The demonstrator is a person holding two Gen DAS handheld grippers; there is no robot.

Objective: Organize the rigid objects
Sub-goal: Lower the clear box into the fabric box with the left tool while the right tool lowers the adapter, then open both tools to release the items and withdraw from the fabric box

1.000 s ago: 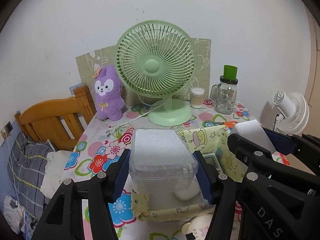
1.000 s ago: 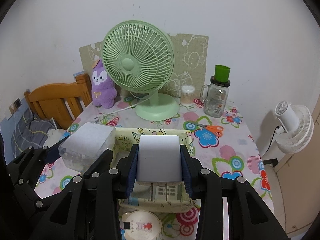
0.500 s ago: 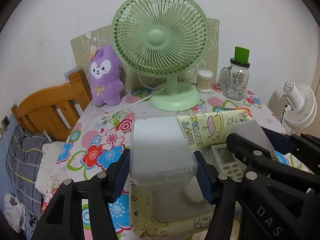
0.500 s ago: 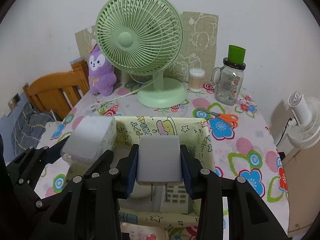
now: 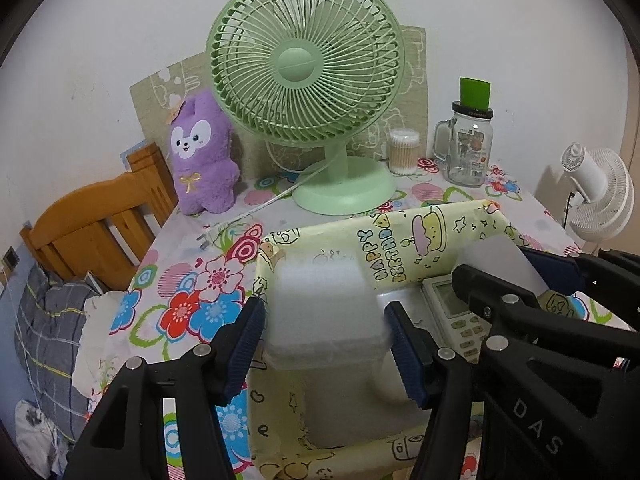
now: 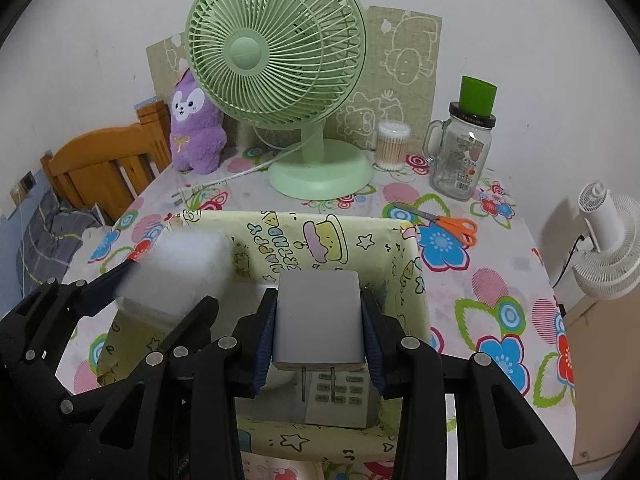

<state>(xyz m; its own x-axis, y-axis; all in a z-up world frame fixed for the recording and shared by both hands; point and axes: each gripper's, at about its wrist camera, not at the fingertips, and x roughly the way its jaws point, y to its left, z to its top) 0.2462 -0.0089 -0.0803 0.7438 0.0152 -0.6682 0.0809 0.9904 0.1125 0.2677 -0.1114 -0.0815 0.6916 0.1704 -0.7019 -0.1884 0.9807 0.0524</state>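
While both loads hung over the paper-covered box (image 6: 416, 280), the risk was a jam: the white charger (image 6: 318, 316), pinched by the right gripper (image 6: 319, 332), might land prongs-first on the remote (image 6: 340, 392) inside the box. The left gripper (image 5: 326, 344) clamped a frosted, round-cornered plastic container (image 5: 324, 312) above the box's left half. The box's walls looked thin and soft, the plastics smooth and hard.

Floral table (image 6: 496, 280) carries box (image 6: 332, 236), fan (image 6: 320, 176), jar (image 6: 460, 160), scissors (image 6: 448, 224).
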